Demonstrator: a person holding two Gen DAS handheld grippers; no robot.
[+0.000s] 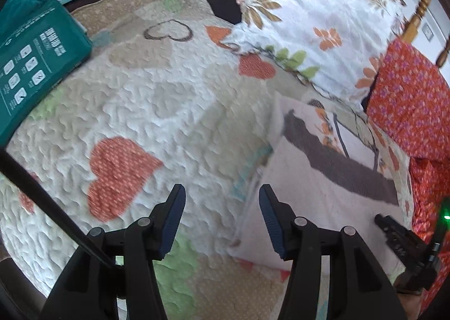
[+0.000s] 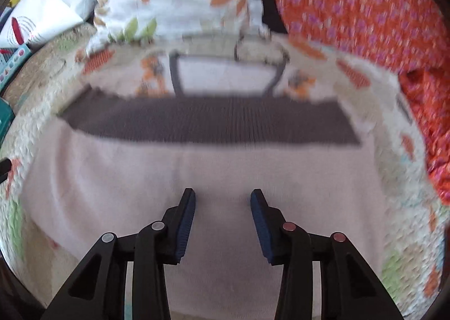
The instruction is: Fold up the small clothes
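A pale pink garment (image 2: 197,179) with a dark brown band (image 2: 211,120) is lying flat on the quilted bed cover (image 1: 157,111), its long axis running 9 to 3 o'clock in the right wrist view. The right claw (image 2: 222,199) is hovering directly over it, jaws apart and empty, so it is the nearer one. The left claw (image 1: 222,196), also spread and holding nothing, is sitting off the cloth's left edge, garment (image 1: 317,196) at 3 o'clock. Near hem is being hidden (heavy blur too).
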